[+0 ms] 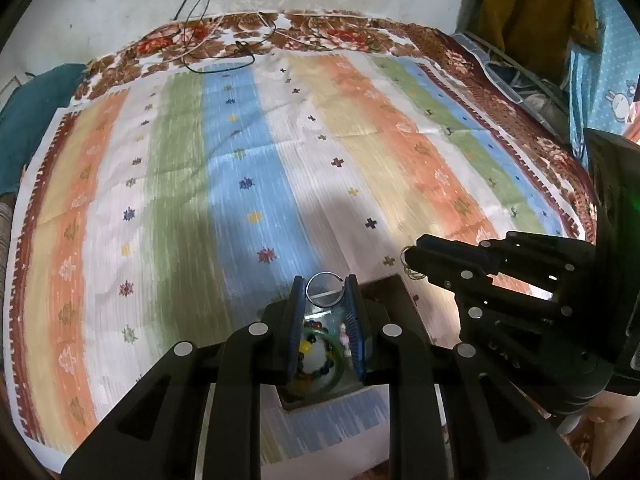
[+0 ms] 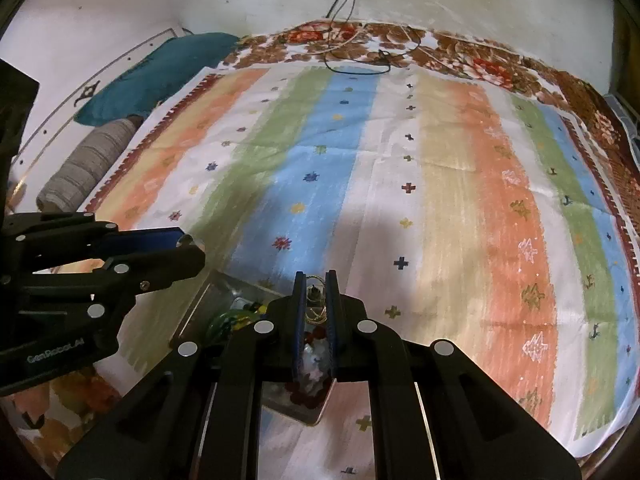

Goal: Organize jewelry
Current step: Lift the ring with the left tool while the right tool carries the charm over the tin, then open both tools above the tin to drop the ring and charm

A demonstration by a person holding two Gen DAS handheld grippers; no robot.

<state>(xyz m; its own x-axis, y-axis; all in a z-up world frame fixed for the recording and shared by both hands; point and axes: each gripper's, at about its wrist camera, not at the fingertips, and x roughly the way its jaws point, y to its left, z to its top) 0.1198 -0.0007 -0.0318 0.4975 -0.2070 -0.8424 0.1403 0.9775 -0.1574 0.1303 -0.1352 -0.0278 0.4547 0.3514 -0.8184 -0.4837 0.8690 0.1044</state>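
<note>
Silver ring [image 1: 325,289] clamped upright between the left gripper [image 1: 325,294] fingertips, above a tray [image 1: 394,286] of blurred beads. Right gripper [image 2: 316,292] pinches an indistinct gold piece [image 2: 316,312]; its orientation is unclear.

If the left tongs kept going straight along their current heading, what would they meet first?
Probably only the striped cloth. The left tongs, gripping a silver bangle above the jewelry tray, point over bare cloth; depth is unclear.
</note>
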